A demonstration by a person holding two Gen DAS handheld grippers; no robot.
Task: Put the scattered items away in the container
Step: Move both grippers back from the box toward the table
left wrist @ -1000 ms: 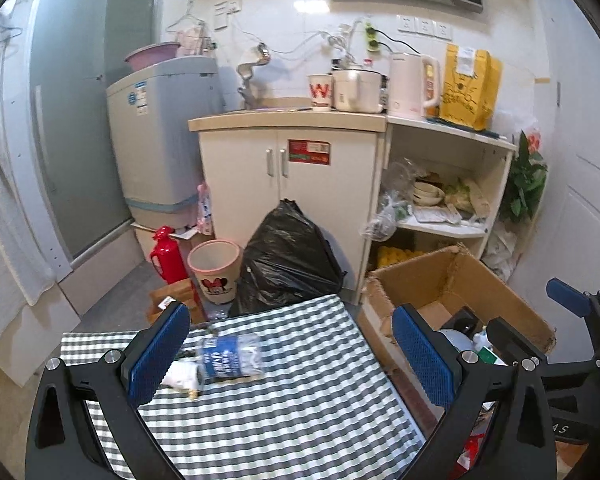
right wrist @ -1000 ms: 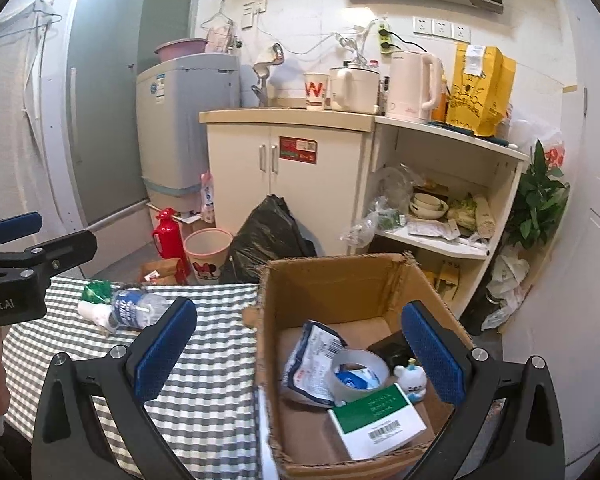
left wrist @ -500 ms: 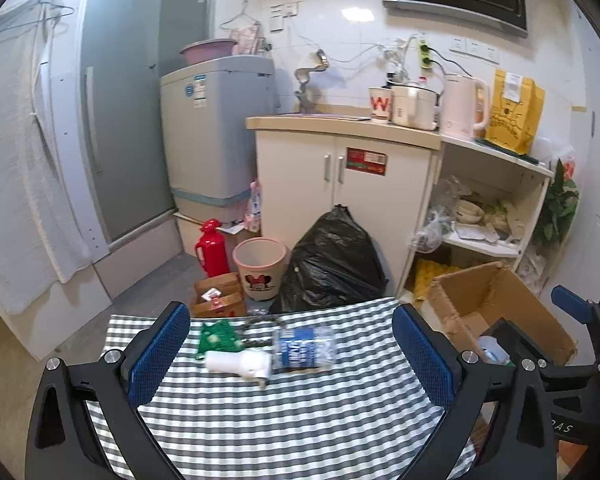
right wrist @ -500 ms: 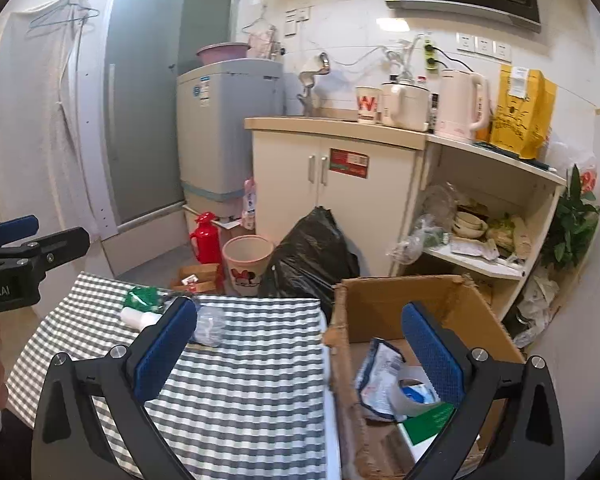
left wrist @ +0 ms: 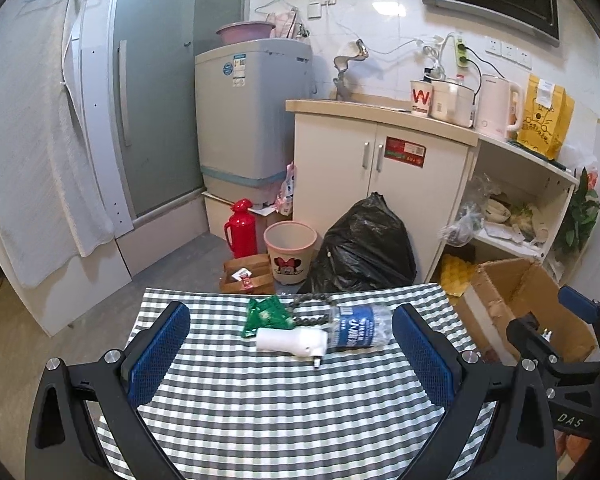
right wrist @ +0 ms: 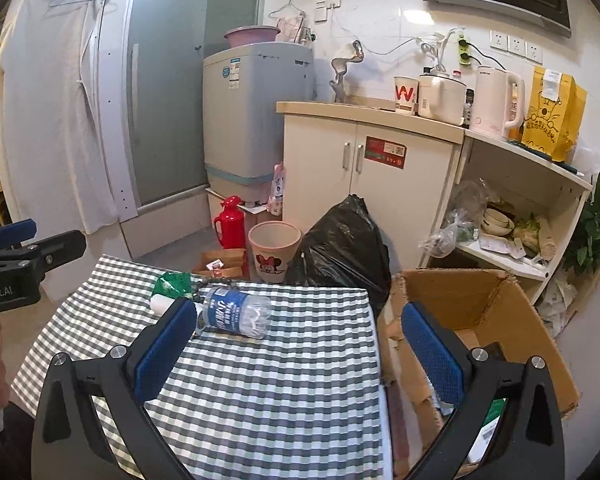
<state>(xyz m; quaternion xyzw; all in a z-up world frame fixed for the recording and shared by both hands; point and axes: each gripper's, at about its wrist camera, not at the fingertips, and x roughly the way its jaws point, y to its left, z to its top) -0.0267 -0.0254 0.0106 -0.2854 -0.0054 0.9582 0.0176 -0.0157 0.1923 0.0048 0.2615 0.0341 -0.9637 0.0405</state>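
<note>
On the checked tablecloth (left wrist: 260, 408) lie a clear plastic bottle with a blue label (left wrist: 358, 326), a white tube-shaped bottle (left wrist: 290, 340), a green packet (left wrist: 266, 314) and a dark bead string (left wrist: 310, 306). My left gripper (left wrist: 292, 350) is open and empty, a little short of them. In the right wrist view the same bottle (right wrist: 236, 312), green packet (right wrist: 172, 282) and bead string (right wrist: 212, 282) lie left of centre. My right gripper (right wrist: 300, 344) is open and empty over the table's right edge. The cardboard box (right wrist: 496, 312) stands to the right, off the table.
Past the table's far edge stand a black rubbish bag (left wrist: 364, 248), a pink bin (left wrist: 290, 252), a red flask (left wrist: 240, 228) and a small brown box (left wrist: 246, 274). A white cabinet (left wrist: 380, 176) and open shelves (right wrist: 516, 216) line the back wall. The other gripper (left wrist: 572, 344) shows at right.
Both views have swung left, away from the box. The cluster of items now sits centred ahead of my left gripper, and the box has slid to the right edge.
</note>
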